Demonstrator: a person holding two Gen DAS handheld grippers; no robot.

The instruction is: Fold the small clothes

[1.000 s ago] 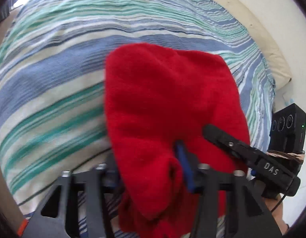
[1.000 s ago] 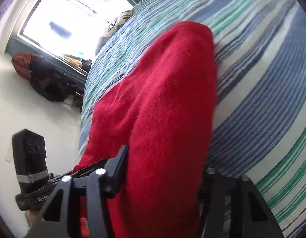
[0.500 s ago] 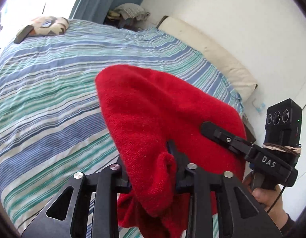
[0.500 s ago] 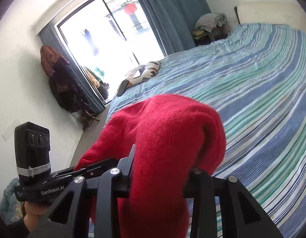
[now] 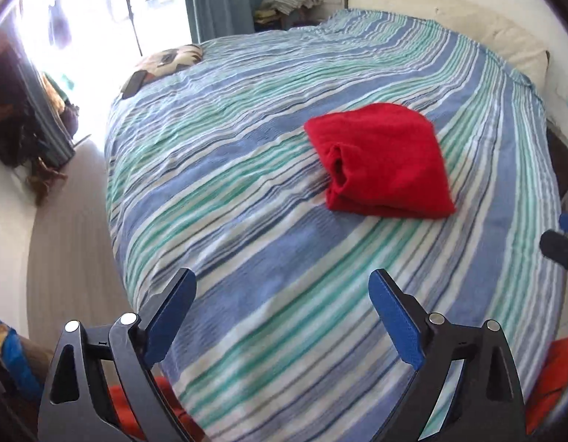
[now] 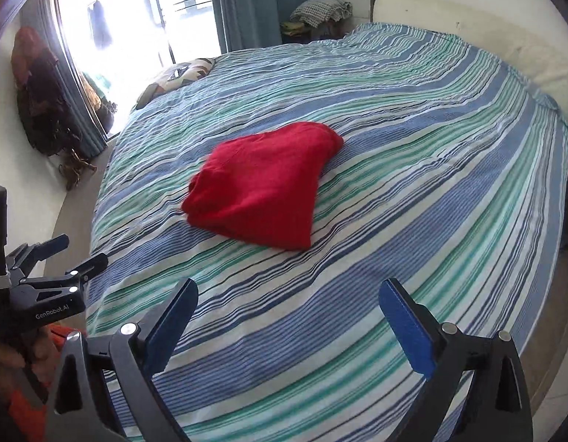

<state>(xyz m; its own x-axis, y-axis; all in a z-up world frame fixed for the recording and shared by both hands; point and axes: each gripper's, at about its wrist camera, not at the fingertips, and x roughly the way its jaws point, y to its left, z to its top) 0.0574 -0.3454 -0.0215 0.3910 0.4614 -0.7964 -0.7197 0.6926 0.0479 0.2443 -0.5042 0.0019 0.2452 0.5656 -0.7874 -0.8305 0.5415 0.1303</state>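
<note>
Left gripper [image 5: 282, 287] and right gripper [image 6: 287, 296] both spreading wide, jaws opening with nothing between the blue pads [image 6: 405, 328], hanging clear above the near edge of the striped bed [image 6: 431, 191]. Folded red garment [image 6: 262, 188] lying flat toward the bed's middle, well apart from both. Bare bedspread all round it; patterned pillow [image 5: 169, 59] at the far left corner, cream headboard [image 6: 468, 25] along the far edge.

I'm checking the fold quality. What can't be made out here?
- Folded red fleece garment: its underside and inner layers, hidden by its top layer in both views.
- Right gripper in the left wrist view: only one fingertip shows, cut off by the edge.
- Outside the window: overexposed.
</note>
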